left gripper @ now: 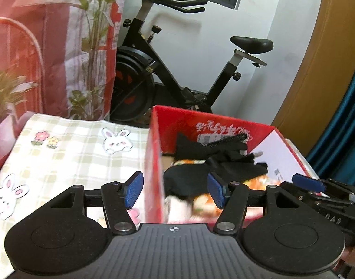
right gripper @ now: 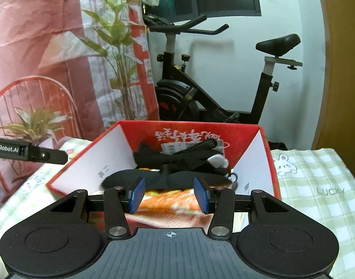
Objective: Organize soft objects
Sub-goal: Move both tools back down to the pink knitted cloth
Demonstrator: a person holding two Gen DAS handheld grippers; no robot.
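A red cardboard box [left gripper: 154, 139] stands open on the checked rabbit-print cloth [left gripper: 68, 144]. It also shows in the right wrist view [right gripper: 247, 134]. Inside lie several soft things: black gloves [left gripper: 214, 148] [right gripper: 177, 158], a dark cap-like piece [right gripper: 135, 176], and an orange patterned cloth [right gripper: 170, 200] at the front. My left gripper [left gripper: 175, 193] is open and empty, straddling the box's left wall. My right gripper [right gripper: 169, 194] is open and empty, at the box's near edge above the orange cloth. It also shows at the right of the left wrist view [left gripper: 317, 190].
A black exercise bike [right gripper: 200, 102] stands behind the table against the white wall. A potted plant [right gripper: 117, 46] and a red wire chair [right gripper: 26, 93] are at the back left, before a red-and-white curtain. The cloth [right gripper: 317, 186] extends to the right of the box.
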